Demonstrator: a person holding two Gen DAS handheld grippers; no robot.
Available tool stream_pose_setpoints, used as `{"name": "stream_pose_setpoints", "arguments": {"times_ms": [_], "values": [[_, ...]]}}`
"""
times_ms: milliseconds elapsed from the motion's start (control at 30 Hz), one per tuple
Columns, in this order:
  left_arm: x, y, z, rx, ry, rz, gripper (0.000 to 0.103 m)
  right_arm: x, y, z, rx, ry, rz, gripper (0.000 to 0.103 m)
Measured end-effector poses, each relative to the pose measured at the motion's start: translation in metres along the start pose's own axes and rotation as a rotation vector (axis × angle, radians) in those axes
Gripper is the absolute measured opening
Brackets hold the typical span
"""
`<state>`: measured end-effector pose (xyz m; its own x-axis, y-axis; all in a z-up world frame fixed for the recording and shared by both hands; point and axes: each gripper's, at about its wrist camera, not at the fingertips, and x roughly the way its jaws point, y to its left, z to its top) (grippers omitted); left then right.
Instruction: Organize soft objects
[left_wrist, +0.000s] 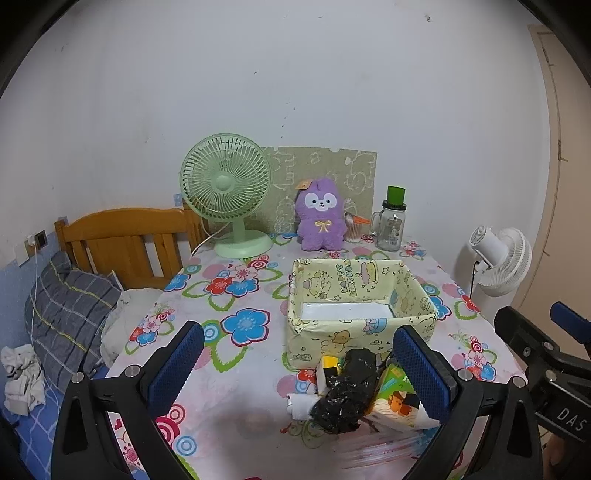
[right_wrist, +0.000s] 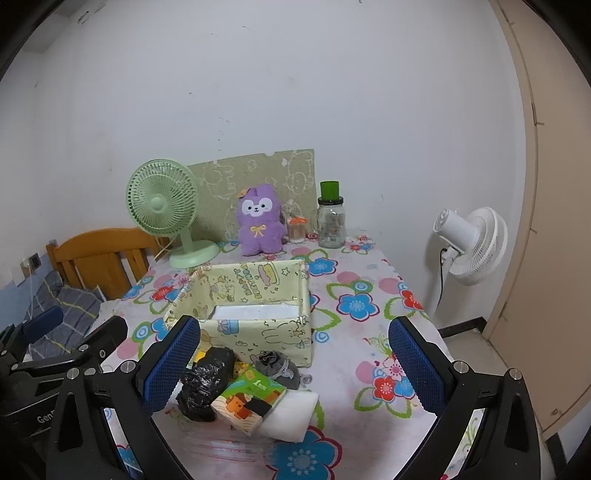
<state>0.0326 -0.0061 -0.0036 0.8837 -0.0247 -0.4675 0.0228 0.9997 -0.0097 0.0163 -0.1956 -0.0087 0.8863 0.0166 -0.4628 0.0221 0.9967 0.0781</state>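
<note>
— Where did the soft things lie?

— In a small heap just in front of the yellow box (right_wrist: 258, 325), lower centre of the right wrist frame: a black plastic bundle (right_wrist: 205, 384), a tissue pack (right_wrist: 251, 402), a white foam piece (right_wrist: 291, 413) and a grey fabric pouch (right_wrist: 279, 365).

— And the claws?

— Both stood wide apart, holding nothing. The right gripper (right_wrist: 295, 365) framed the heap squarely; for the left gripper (left_wrist: 299, 369) it sat lower right, by its right finger.

— So which was nearer?

— I'd judge the right. The bundle's long axis ran away from the camera, toward the box.
</note>
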Motion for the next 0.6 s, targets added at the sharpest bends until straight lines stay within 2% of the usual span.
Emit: {"name": "stream_pose_setpoints", "arguments": {"times_ms": [600], "values": [[0.0047,-0.0006,0.0036,-0.006,0.002,-0.007,0.103,0.0009,-0.0032,0.0032,-0.001,-0.007,0.0,0.103]]}}
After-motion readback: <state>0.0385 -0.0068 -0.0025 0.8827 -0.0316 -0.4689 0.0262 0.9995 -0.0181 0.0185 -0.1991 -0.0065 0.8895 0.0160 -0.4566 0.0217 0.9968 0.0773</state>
